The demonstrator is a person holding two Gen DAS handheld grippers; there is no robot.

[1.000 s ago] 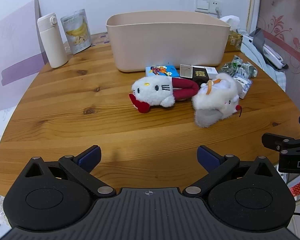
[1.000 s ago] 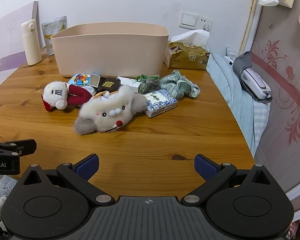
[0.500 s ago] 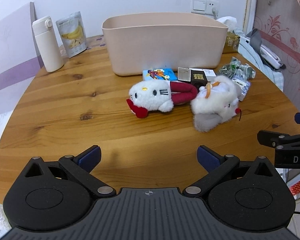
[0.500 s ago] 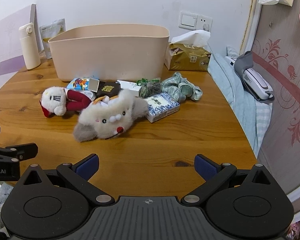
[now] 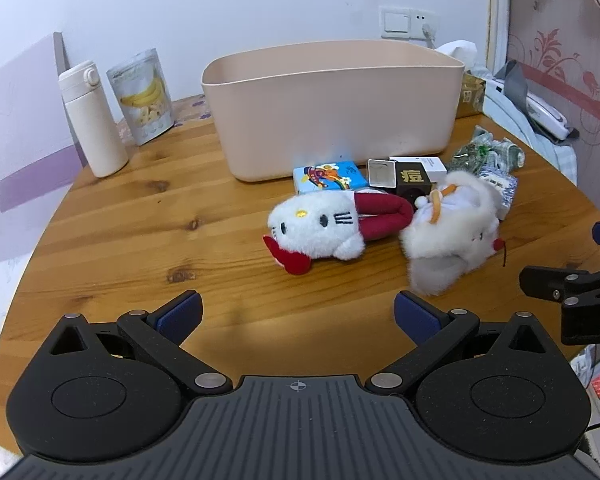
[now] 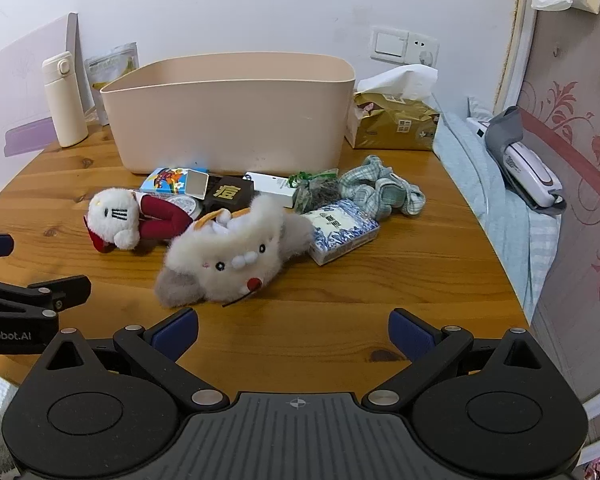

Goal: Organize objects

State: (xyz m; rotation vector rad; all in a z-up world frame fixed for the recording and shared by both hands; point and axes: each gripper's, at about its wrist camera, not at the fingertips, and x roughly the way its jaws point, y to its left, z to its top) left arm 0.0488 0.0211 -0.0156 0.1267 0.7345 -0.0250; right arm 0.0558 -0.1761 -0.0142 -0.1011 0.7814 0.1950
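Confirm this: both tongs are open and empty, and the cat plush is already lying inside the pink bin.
Not quite. The cat plush lies on the table in front of the pink bin, as the left wrist view shows. Both the left tongs and right tongs are open and empty.

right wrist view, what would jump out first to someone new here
The two plush toys lying mid-table: a fluffy white one nearest the open right gripper, and a white cat plush with red legs to its left. Behind them stands a big beige bin.

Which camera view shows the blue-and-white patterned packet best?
The right wrist view: the blue-and-white packet lies almost fully exposed beside the grey-white plush. In the left wrist view only its edge shows behind that plush.
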